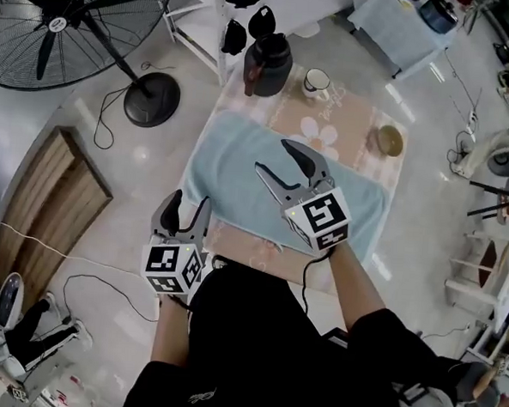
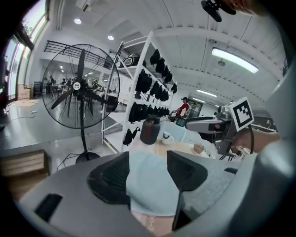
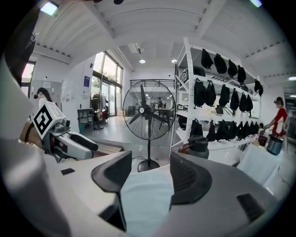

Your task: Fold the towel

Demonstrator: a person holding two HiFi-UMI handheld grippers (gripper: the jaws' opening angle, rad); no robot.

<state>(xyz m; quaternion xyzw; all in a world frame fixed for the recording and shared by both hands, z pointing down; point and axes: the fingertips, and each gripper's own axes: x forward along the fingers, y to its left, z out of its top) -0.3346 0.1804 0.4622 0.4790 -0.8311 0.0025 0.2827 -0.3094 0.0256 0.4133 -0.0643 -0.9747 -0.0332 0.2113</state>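
A light blue towel (image 1: 239, 176) lies spread flat on a small table with a pink flowered cloth (image 1: 345, 131). My left gripper (image 1: 184, 209) hovers at the towel's near left corner, jaws open and empty. Over the towel's near middle my right gripper (image 1: 283, 161) is held above the cloth, open with nothing in it. The towel (image 2: 150, 185) shows between the open jaws in the left gripper view, with the right gripper (image 2: 217, 125) beyond. Through the open jaws of the right gripper view the towel (image 3: 145, 196) appears too, and the left gripper (image 3: 64, 139) at left.
A dark jug (image 1: 267, 63), a white mug (image 1: 317, 83) and a small bowl (image 1: 390, 140) stand on the table's far side. A large floor fan (image 1: 76, 24) stands at left, its base (image 1: 151, 99) near the table. A wooden pallet (image 1: 44, 203) lies at left.
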